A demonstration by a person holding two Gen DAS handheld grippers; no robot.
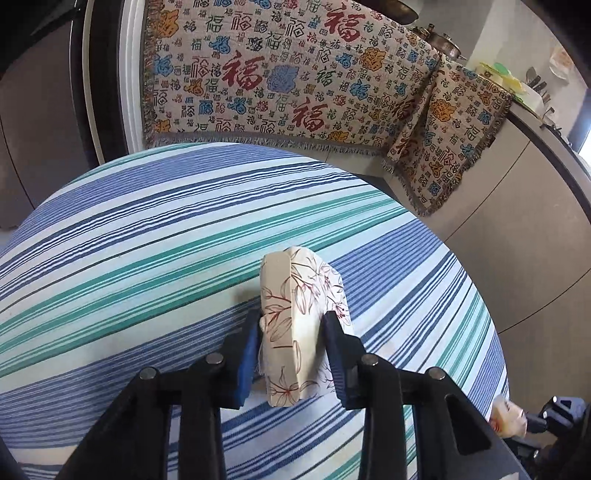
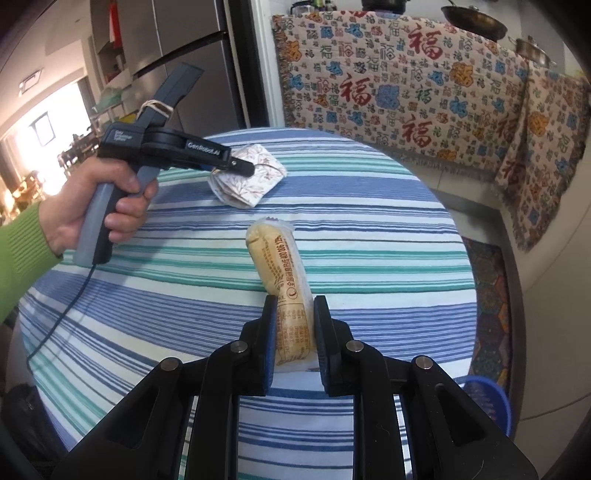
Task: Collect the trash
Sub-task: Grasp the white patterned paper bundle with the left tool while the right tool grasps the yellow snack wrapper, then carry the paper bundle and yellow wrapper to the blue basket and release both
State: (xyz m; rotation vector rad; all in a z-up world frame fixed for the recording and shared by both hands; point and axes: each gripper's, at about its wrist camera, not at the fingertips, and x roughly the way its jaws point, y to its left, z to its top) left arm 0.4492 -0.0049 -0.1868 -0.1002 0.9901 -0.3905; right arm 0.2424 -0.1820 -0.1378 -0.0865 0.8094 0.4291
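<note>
My left gripper (image 1: 293,319) is shut on a folded floral paper napkin (image 1: 295,306), held just above the striped tablecloth (image 1: 147,240). The right wrist view shows the same left gripper (image 2: 243,168) from the side, gripping the napkin (image 2: 255,184) over the far part of the round table, with a hand (image 2: 107,199) in a green sleeve on its handle. My right gripper (image 2: 295,306) is shut on a long yellow snack wrapper (image 2: 277,266) with printed text, which sticks out forward above the tablecloth (image 2: 369,258). The wrapper's tip (image 1: 508,415) peeks in at the lower right of the left wrist view.
A patterned blanket (image 2: 406,92) hangs over the counter behind the table. Pots (image 2: 476,22) stand on top of it. A blue basket (image 2: 487,402) sits on the floor at the right, beside a dark patterned mat (image 2: 491,302). A grey fridge (image 2: 192,62) stands at the back left.
</note>
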